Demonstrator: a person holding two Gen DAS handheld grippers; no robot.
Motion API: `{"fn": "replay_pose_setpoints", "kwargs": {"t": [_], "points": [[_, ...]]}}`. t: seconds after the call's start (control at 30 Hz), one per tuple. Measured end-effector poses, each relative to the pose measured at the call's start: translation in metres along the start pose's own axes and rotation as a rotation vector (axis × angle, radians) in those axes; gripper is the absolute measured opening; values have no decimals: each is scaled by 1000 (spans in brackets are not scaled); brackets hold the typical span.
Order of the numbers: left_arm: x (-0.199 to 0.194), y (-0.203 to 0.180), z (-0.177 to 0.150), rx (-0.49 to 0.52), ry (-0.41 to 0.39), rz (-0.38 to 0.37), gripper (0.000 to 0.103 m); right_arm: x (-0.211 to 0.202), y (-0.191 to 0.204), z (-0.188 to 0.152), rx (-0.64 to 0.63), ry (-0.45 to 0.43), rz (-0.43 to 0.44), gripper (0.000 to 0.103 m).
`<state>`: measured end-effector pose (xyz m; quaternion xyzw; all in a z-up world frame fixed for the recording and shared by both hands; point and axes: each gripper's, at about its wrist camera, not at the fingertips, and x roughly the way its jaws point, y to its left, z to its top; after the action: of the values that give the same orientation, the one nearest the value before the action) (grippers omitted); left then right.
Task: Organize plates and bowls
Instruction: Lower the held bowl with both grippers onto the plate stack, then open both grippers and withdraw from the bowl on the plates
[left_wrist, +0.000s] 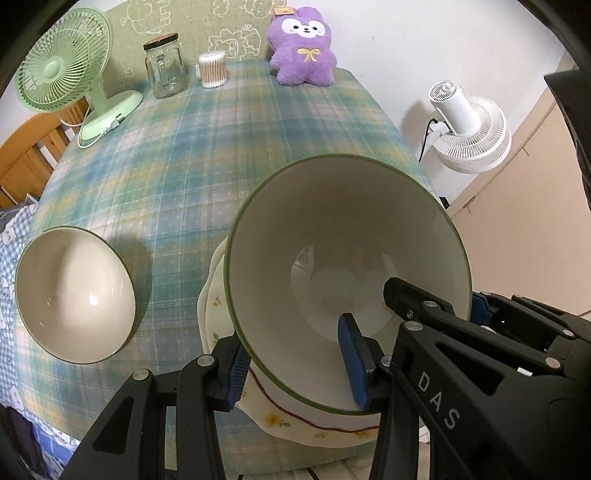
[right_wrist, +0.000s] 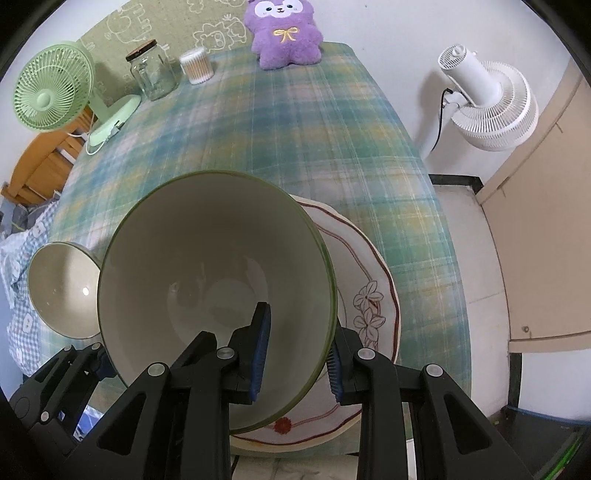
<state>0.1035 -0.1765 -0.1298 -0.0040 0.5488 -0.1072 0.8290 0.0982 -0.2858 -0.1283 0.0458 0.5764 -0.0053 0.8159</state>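
A large cream bowl with a green rim (left_wrist: 343, 236) (right_wrist: 207, 251) is held by both grippers on opposite sides of its rim. My left gripper (left_wrist: 295, 369) is shut on the near-left wall, one blue pad inside and one outside. My right gripper (right_wrist: 297, 363) is shut on the near-right wall; it shows in the left wrist view as my right gripper (left_wrist: 443, 302). The bowl hangs over a scalloped flowered plate (left_wrist: 295, 421) (right_wrist: 369, 280) at the table's near edge; whether they touch I cannot tell. A smaller cream bowl (left_wrist: 74, 295) (right_wrist: 62, 291) sits to the left.
At the back of the plaid-clothed table (left_wrist: 207, 155) stand a green desk fan (left_wrist: 66, 74), a glass jar (left_wrist: 166, 66), a tub of cotton swabs (left_wrist: 212, 70) and a purple plush toy (left_wrist: 303, 48). A white floor fan (left_wrist: 469, 129) stands beyond the right table edge.
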Motion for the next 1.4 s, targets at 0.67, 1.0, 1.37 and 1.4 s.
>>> {"fn": "replay_pose_setpoints", "kwargs": {"t": [0.67, 1.0, 1.37, 1.4], "points": [[3, 1, 4, -14, 24, 18, 61, 4, -3, 6, -17, 33, 39, 46], [-18, 9, 10, -51, -45, 45, 74, -9, -6, 16, -13, -5, 16, 58], [-72, 53, 31, -85, -186, 80, 80, -63, 18, 36, 22, -138, -2, 58], [-75, 59, 32, -83, -195, 79, 80, -67, 23, 36, 27, -150, -5, 58]]}}
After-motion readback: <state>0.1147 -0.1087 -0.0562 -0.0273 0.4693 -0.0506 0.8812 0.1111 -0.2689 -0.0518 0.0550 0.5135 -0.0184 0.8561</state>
